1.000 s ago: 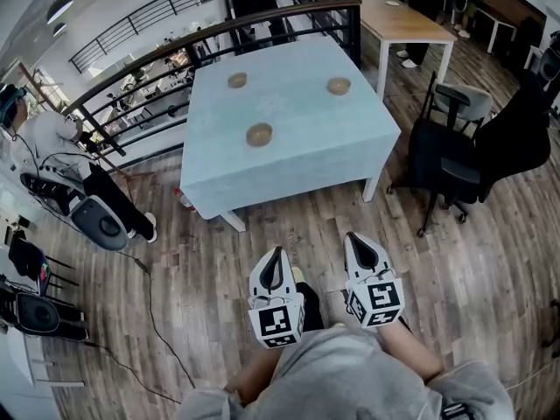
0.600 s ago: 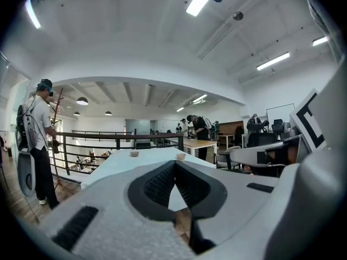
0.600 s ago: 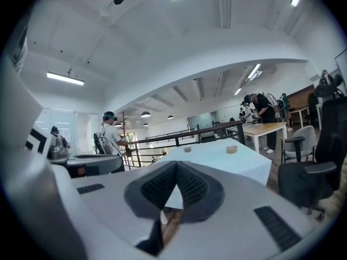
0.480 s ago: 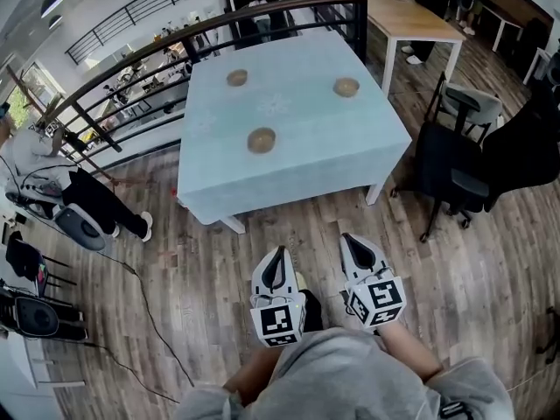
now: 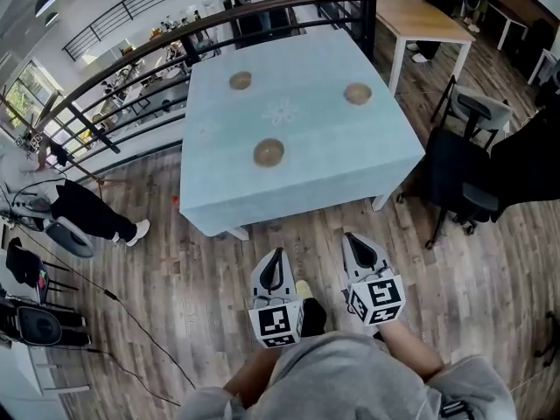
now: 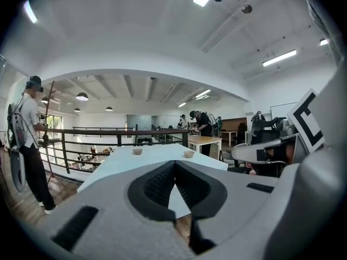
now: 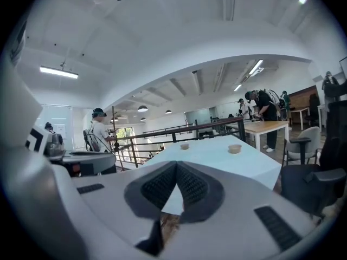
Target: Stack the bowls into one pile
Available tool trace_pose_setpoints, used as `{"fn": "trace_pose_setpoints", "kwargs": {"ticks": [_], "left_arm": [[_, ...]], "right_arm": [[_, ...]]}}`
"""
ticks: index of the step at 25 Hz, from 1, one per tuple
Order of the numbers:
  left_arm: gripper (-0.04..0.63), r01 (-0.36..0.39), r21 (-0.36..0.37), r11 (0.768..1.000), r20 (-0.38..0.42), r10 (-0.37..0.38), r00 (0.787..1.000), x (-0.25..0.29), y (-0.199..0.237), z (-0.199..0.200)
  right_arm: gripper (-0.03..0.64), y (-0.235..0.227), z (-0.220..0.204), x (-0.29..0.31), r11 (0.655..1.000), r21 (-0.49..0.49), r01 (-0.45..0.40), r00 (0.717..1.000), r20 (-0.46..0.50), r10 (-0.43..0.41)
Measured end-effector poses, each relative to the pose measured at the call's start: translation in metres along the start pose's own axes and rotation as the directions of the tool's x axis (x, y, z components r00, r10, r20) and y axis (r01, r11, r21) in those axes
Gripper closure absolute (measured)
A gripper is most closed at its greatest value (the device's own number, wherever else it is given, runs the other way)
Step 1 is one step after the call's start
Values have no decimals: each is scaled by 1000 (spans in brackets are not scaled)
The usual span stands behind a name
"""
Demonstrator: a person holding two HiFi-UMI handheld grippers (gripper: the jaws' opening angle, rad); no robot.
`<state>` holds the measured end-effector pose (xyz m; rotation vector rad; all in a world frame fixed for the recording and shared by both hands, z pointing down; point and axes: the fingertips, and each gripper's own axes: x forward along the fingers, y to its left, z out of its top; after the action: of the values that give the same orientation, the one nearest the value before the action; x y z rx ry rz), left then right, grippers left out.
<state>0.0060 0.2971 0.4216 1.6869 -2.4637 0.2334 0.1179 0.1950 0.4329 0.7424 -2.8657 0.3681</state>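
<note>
The left gripper (image 5: 278, 254) has its jaws closed together with nothing between them; in the left gripper view the dark ribbed pads (image 6: 162, 184) meet at the tip. The right gripper (image 5: 353, 238) is the same, jaws together and empty. Both are held side by side, low in front of the person, over the plank floor (image 5: 201, 269) and short of the table (image 5: 315, 138), pointing toward it.

The table is covered in a pale blue cloth, and three small tan bowls sit on it, well apart, none stacked. The nearest bowl (image 5: 269, 152) stands towards the front edge, a little left of centre. The far-left bowl (image 5: 240, 80) and the far-right bowl (image 5: 357, 93) sit near the back corners. The gripper views show only the two far bowls; the near one is probably hidden behind the jaws.

A dark railing (image 5: 219, 26) runs behind the table. A black office chair (image 5: 472, 182) stands to its right, and a wooden desk (image 5: 420, 20) beyond that.
</note>
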Motion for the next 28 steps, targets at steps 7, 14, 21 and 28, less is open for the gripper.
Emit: {"fn": "trace_pose_setpoints", "kwargs": {"ticks": [7,14,21,28], "left_arm": [[577,10,-17,1000,-5,-10,1000,33,27,7],[577,18,-27,999,-2,-18,1000,59,60,10],[577,26,-31,999,5,-26,1000,82,97,13],[577,35,-37,999,16,-35,999,104,120,24]], "right_arm": [[589,3,10,39,1000,-27,14,1000,-20,-15],[589,12,20,78,999,-40,25,999,-24,-26],[589,28,23,117,998,-60,24,999,-42,-26],[589,37,34,151,996,-86,18,999,-47,-22]]}}
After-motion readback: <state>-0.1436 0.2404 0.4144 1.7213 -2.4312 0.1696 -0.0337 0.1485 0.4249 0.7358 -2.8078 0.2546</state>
